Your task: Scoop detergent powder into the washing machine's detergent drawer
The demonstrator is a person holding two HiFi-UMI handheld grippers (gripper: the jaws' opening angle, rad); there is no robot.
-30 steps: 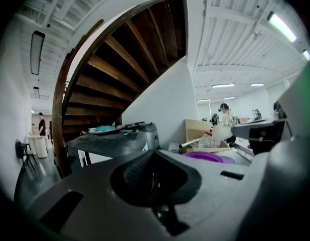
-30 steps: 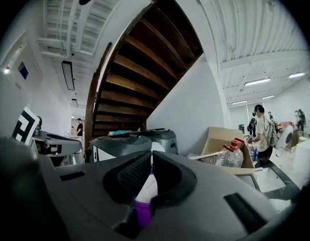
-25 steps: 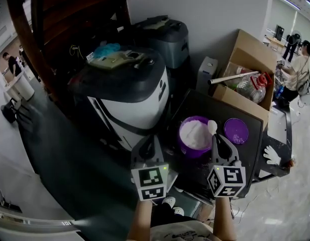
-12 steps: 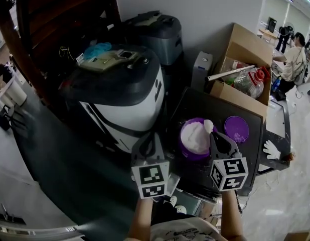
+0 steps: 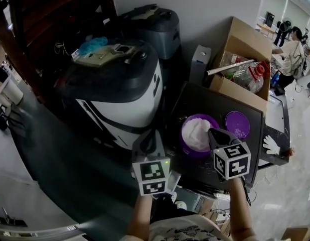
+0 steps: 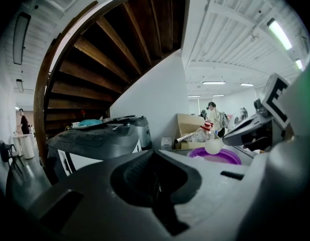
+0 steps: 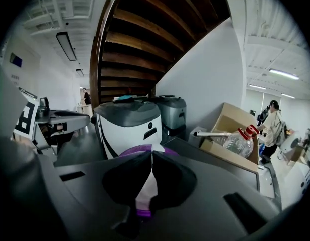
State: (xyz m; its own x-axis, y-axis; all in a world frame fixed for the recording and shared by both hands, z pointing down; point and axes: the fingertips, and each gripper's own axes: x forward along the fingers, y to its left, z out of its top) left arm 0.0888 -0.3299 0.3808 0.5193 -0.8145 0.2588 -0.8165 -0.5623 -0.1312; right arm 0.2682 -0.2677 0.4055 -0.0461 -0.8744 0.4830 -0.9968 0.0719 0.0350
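A purple tub (image 5: pixel 186 145) full of white detergent powder (image 5: pixel 195 132) stands on a black table (image 5: pixel 202 102), its purple lid (image 5: pixel 237 124) beside it on the right. My right gripper (image 5: pixel 214 133) is over the tub's right rim, shut on a white scoop handle (image 7: pixel 145 187). The scoop's round bowl (image 6: pixel 212 145) shows just above the tub (image 6: pixel 217 156) in the left gripper view. My left gripper (image 5: pixel 149 137) is shut on nothing, left of the tub and in front of the white and black washing machine (image 5: pixel 122 92). I see no detergent drawer.
A grey machine (image 5: pixel 155 26) stands behind the washer, and a blue cloth (image 5: pixel 92 45) lies on the washer's top. A cardboard box (image 5: pixel 243 69) with a plastic bottle sits behind the table. A white glove (image 5: pixel 270 145) lies at the right. A person (image 5: pixel 294 49) stands far right.
The right gripper has moved slightly left and down over the tub; the scoop bowl, visible at the tub's right rim before, is now hidden under the gripper in the head view.
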